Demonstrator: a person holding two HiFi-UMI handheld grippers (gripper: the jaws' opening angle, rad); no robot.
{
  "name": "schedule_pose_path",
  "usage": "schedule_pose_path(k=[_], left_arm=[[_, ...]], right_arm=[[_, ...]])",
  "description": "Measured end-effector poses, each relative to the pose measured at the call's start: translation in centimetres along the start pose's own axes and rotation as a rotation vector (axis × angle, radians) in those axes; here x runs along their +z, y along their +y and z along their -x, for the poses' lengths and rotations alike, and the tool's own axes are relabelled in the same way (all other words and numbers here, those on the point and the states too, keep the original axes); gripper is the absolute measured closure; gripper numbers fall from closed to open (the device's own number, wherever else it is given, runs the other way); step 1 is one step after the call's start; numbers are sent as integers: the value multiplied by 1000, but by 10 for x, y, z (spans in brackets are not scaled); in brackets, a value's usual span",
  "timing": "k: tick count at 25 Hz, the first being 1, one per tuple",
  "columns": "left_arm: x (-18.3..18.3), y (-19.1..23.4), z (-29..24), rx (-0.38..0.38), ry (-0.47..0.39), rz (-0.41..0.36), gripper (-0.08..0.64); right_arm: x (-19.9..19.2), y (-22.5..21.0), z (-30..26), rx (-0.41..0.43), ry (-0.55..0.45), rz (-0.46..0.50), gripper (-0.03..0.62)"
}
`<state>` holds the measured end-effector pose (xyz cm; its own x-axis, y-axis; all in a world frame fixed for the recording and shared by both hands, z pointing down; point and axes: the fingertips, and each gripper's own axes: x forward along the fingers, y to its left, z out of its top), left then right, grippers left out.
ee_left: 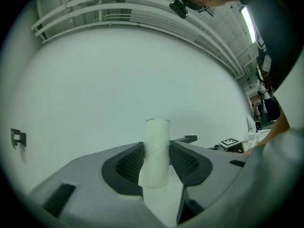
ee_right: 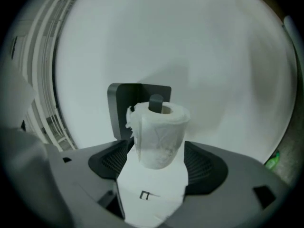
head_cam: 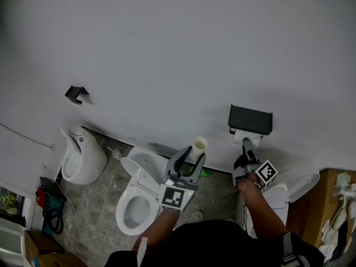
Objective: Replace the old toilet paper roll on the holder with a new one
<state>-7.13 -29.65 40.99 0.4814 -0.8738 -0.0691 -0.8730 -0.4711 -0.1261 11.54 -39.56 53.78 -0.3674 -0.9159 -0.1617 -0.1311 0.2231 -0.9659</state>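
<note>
My left gripper [head_cam: 191, 160] is shut on an empty cardboard tube [head_cam: 199, 144], held upright out from the white wall. In the left gripper view the tube [ee_left: 156, 151] stands squeezed between both pads. My right gripper [head_cam: 246, 147] is up at the black wall holder [head_cam: 250, 119]. A full white toilet paper roll [ee_right: 159, 132] sits on the holder's dark peg [ee_right: 156, 101], in front of the black backplate [ee_right: 121, 103]. The right gripper [ee_right: 159, 153] is open, its jaws on either side of the roll with gaps showing. A loose paper tail hangs down at the roll's left side.
Below are a white toilet [head_cam: 139, 199] with its seat down and a smaller white fixture [head_cam: 80, 159] to the left. A black bracket [head_cam: 76, 93] is fixed on the wall. A second white toilet [head_cam: 292, 187] and a cardboard box [head_cam: 325, 204] stand at the right.
</note>
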Motion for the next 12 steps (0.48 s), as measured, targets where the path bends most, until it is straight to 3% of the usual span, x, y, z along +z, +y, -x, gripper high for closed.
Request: schedule_pose_path(k=[5, 12], left_arm=[[-2, -6, -5, -32, -3, 2, 394], [-3, -12, -17, -66, -14, 17, 394]], right_arm=[[-8, 24, 28, -14, 73, 278, 261], [-5, 68, 52, -17, 168, 849, 262]])
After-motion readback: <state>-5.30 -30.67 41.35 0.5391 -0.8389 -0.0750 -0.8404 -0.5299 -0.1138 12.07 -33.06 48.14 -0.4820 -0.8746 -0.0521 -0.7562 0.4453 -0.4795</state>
